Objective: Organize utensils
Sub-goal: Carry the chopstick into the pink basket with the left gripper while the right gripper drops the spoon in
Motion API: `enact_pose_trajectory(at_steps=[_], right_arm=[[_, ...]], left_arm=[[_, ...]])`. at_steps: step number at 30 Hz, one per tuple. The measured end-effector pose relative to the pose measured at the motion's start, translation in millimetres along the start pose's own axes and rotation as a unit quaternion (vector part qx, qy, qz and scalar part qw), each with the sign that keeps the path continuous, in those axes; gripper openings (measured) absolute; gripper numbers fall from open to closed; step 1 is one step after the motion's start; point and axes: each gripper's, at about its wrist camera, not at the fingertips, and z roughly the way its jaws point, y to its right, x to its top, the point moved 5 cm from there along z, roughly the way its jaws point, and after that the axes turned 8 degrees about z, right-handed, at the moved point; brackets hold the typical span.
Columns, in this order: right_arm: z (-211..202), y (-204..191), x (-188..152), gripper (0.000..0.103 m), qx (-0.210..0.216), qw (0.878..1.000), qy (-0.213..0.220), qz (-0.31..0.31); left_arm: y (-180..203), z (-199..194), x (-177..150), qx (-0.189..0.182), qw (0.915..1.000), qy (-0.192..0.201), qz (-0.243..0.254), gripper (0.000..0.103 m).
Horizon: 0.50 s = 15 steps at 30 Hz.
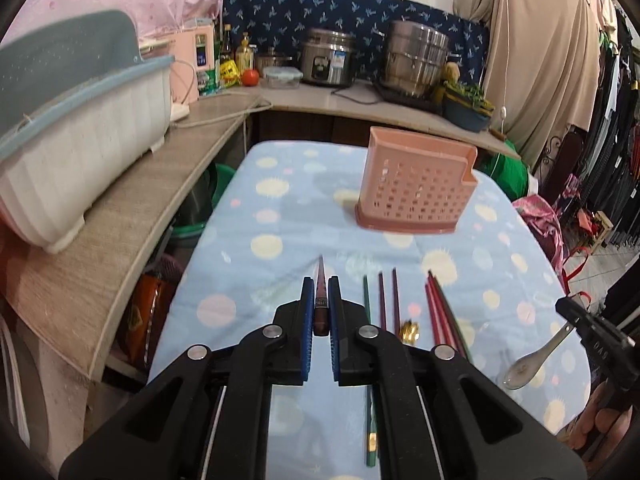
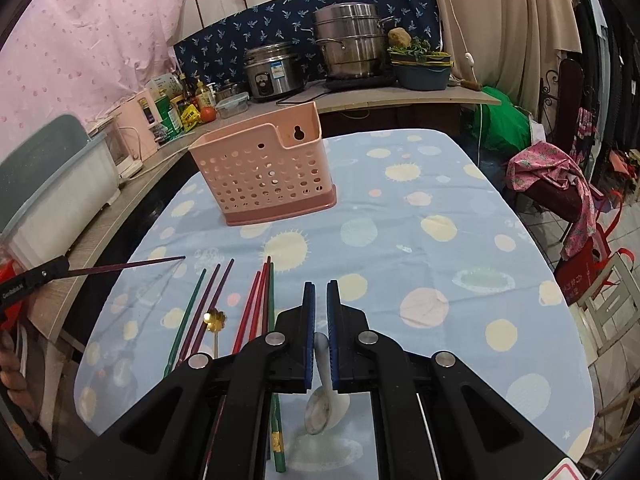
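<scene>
Left claw [image 1: 320, 308] clamped on dark purple chopstick [image 1: 321, 300], tip raised above table [image 1: 248, 216]. Right claw [image 2: 320, 312] pinching white spoon [image 2: 325, 404] by handle, bowl hanging low. Loose chopsticks [image 1: 384, 300] flat alongside, lower ends hidden. Pink holder [image 1: 416, 192] upright beyond.

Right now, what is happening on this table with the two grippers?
A person is sorting utensils. The left gripper is shut on a dark purple chopstick, and the right gripper is shut on a white ceramic spoon. Other chopsticks and a gold spoon lie on the tablecloth. The pink holder stands ahead.
</scene>
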Motion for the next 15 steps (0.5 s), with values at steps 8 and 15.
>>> enact_pose_trajectory(at_steps=[8, 15], right_arm=[[3.4, -4.9, 36.5, 0.006, 0.021, 1.0, 0.014, 0.007], [9.1, -17.5, 93.5, 0.006, 0.033, 0.999, 0.043, -0.006]], left_arm=[[3.5, -10.3, 55.0, -0.008, 0.9992, 0.037, 0.014, 0.007], [8.5, -16.5, 118.2, -0.01, 0.9968, 0.075, 0.023, 0.006]])
